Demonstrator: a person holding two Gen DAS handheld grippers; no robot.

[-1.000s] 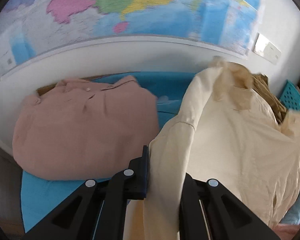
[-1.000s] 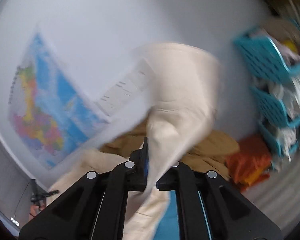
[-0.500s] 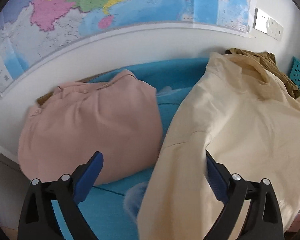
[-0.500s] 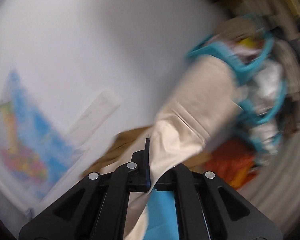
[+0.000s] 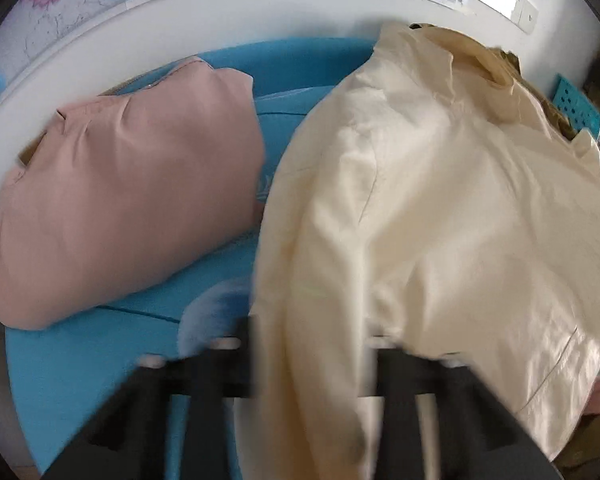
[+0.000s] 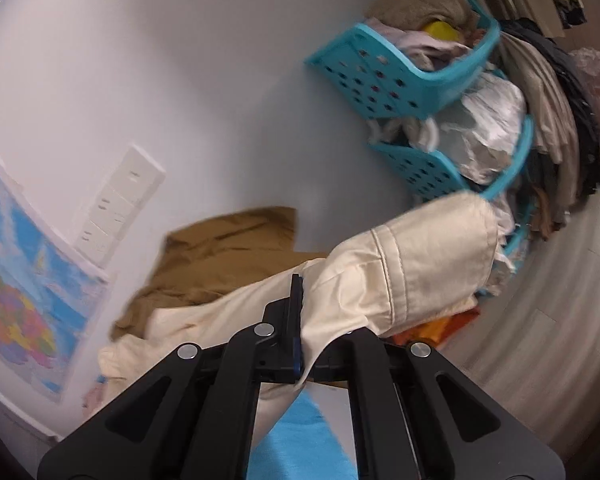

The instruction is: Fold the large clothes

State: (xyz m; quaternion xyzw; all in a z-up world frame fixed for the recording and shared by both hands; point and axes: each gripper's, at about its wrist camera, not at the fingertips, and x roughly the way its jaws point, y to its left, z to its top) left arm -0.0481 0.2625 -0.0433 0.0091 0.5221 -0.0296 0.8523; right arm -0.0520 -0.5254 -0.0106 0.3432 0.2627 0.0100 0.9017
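Observation:
A large cream garment lies spread over the right half of the blue-covered surface. My left gripper is blurred and points steeply down. Its jaws are closing on a bunched strip of the garment's near edge, which fills the gap between them. In the right wrist view my right gripper is shut on the garment's cream sleeve. The cuffed end sticks out to the right above the jaws.
A folded pink garment rests on the left of the blue cover. A brown garment lies against the white wall behind the cream one. Stacked turquoise baskets full of clothes stand at the right, with orange cloth below. A map hangs on the wall.
My left gripper let go of the cream fabric, opened wide, sank lower and has closed around the fabric again. My right gripper swung right and down, still holding the sleeve.

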